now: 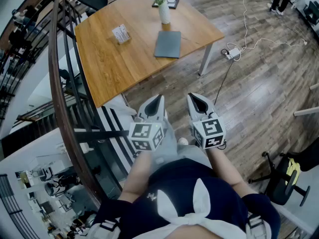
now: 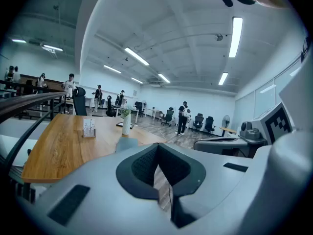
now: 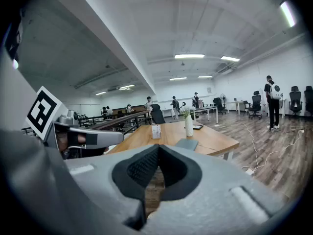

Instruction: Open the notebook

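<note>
Card stand (image 1: 121, 34) print unreadable, notebook (image 2: 126, 143) partly hidden

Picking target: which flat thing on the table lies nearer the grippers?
The grey notebook, this side of the white vase; the dark one lies behind it.

Grey left tool (image 1: 157, 100) and right tool (image 1: 198, 99) carry black-and-white marker cubes (image 1: 146, 136).

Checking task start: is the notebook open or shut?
Shut. The notebook lies flat on the table with its grey cover up and no pages showing.
</note>
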`<state>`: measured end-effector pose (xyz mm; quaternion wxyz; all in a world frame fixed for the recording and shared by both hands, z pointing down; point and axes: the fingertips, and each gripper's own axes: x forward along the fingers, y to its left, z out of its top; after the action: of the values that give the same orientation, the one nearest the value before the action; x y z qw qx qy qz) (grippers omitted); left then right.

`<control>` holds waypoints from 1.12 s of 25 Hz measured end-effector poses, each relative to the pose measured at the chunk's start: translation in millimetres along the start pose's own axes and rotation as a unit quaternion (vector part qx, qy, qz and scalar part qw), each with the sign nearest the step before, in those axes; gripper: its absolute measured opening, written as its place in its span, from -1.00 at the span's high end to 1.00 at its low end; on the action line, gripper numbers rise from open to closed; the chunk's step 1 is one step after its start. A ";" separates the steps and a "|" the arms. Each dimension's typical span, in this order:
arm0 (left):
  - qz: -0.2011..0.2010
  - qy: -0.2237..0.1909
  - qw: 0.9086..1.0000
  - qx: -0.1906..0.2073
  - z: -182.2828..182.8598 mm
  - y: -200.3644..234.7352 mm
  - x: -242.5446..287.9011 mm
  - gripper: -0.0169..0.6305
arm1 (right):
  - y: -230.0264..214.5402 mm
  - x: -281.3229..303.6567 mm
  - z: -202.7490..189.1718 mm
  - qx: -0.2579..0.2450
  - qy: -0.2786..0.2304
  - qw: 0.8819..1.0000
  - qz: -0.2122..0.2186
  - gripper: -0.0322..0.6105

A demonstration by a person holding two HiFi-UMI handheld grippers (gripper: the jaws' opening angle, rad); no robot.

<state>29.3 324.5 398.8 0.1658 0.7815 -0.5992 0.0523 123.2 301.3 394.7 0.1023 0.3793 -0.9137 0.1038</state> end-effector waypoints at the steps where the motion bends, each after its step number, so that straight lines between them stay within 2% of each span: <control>1: 0.000 0.002 1.000 0.000 0.8 3.8 3.5 0.90 | -0.5 5.0 0.8 0.000 0.001 1.000 0.001 0.91; 11: 0.002 0.012 1.000 -0.006 9.9 47.0 47.0 0.90 | -11.4 63.5 10.4 -0.013 0.009 1.000 0.015 0.90; 16: 0.000 0.017 1.000 -0.014 23.3 85.2 81.5 0.90 | -17.8 111.7 24.1 -0.036 0.017 0.999 0.017 0.90; 25: -0.012 0.030 0.999 -0.011 52.5 157.4 150.1 0.90 | -38.9 209.8 44.6 -0.044 0.033 0.998 0.013 0.89; 26: -0.013 0.031 0.999 -0.011 55.4 164.6 155.8 0.90 | -40.6 219.0 46.5 -0.043 0.035 0.998 0.014 0.87; 27: -0.014 0.033 0.999 -0.011 57.7 172.0 161.0 0.90 | -41.8 228.0 47.9 -0.041 0.038 0.998 0.015 0.72; 28: -0.015 0.035 0.999 -0.011 59.4 179.8 165.9 0.90 | -42.9 237.0 48.9 -0.041 0.041 0.998 0.016 0.71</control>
<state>-103.3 112.0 424.9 0.1963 0.7862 -0.5817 0.0703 -15.3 99.4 415.7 0.1532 0.3556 -0.9182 0.0829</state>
